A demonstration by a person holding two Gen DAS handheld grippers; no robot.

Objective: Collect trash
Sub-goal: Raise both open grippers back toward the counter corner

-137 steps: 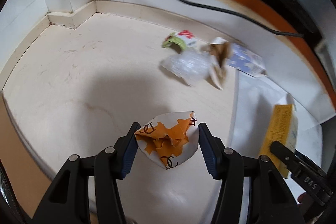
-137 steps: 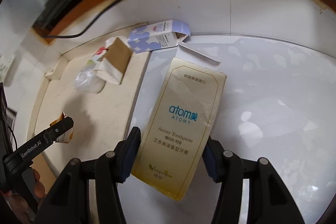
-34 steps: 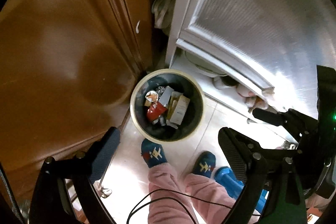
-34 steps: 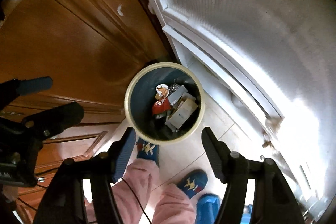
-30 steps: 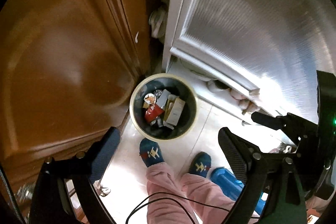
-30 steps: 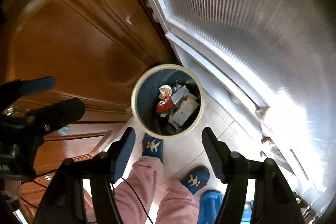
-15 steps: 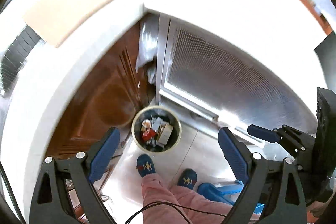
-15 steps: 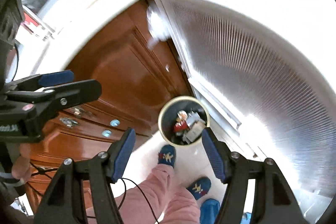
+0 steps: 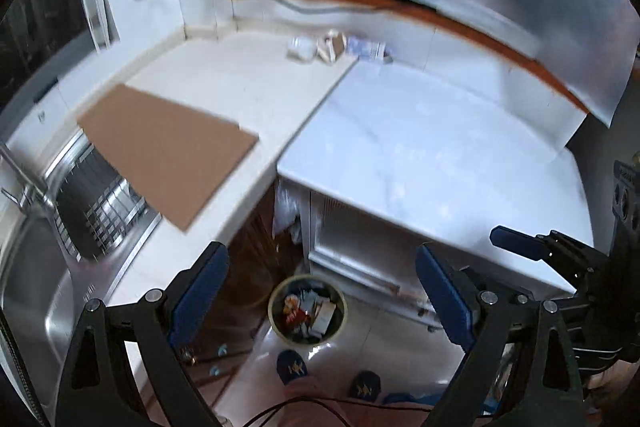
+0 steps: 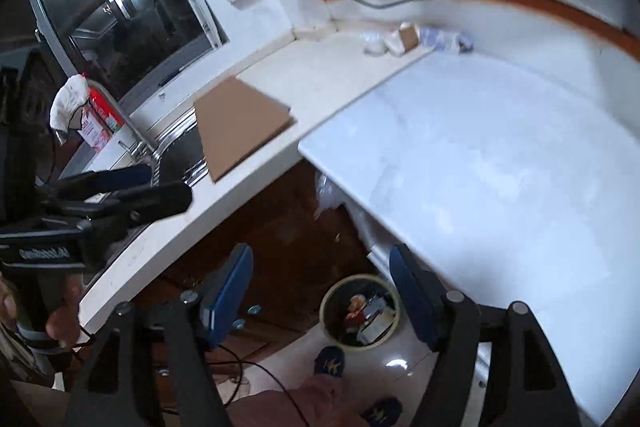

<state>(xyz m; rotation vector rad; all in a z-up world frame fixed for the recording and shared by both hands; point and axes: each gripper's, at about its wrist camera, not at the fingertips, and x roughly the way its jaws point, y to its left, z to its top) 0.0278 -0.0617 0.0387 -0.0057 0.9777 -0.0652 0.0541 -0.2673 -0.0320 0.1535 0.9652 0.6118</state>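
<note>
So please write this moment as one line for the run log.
left gripper: open, empty | right gripper: open, jaws just widened, empty | trash bin: on floor, holds trash | remaining trash: far counter corner

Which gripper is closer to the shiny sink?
Left. The left gripper hovers beside the sink; the right gripper, whose empty jaws have just been opening, is farther over, toward the white countertop.

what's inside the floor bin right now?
The bin holds a pile of trash: a red-orange crumpled wrapper and a pale carton on top. Anything beneath that top layer is covered.
</note>
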